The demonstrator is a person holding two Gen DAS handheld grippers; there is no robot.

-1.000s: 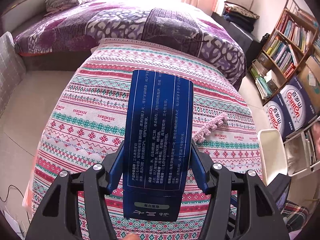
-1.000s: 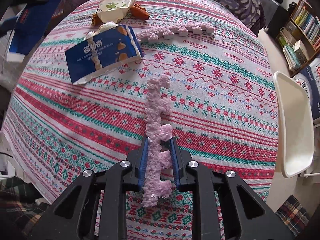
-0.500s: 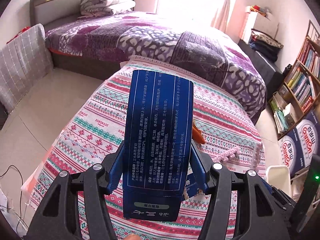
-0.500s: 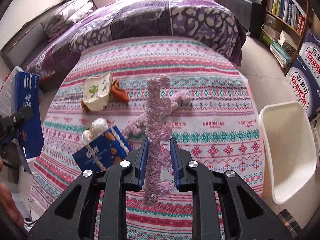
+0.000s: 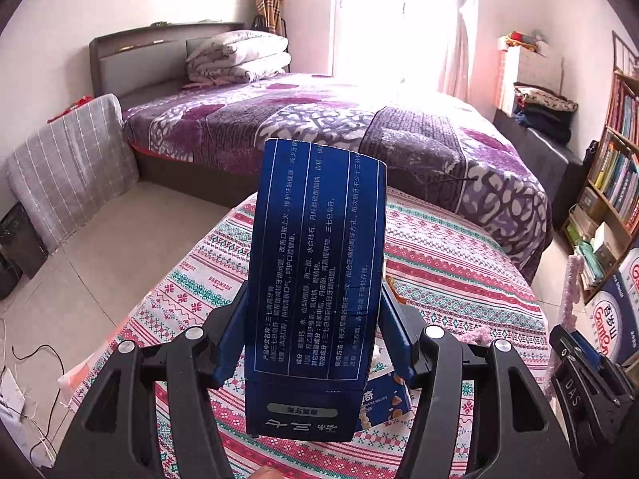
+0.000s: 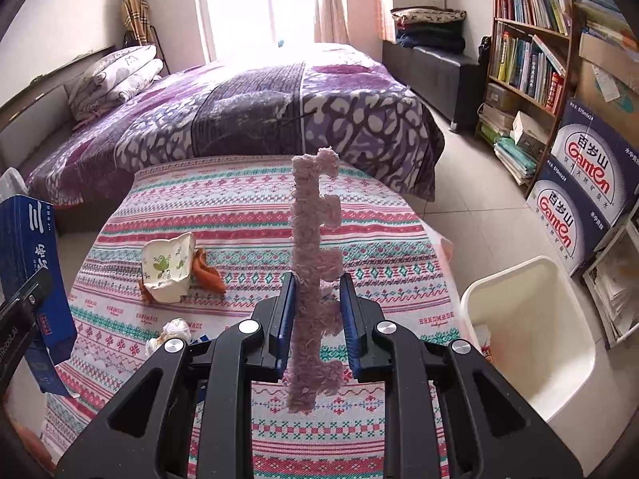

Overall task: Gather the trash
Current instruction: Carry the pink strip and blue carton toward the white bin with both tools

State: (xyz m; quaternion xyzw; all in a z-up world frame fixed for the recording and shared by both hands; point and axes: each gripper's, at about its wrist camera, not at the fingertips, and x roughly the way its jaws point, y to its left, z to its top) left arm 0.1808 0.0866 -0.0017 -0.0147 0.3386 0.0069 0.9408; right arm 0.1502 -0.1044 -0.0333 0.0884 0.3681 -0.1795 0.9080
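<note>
Both grippers are up and squeezing.
The left gripper (image 5: 313, 315) pinches something wide; the right gripper (image 6: 317, 311) is nearly closed on something thin. Both tilt down.

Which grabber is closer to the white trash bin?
Right. The right gripper, jaws shut on the pink fuzzy strip, hangs just left of the white bin. The left gripper, holding the blue box, is farther left.

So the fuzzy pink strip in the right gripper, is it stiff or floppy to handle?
Probably fairly stiff: the pink strip stands upright above the right gripper without drooping. It looks light and fluffy, so likely easy to hold. The fuzzy surface should resist slipping.
</note>
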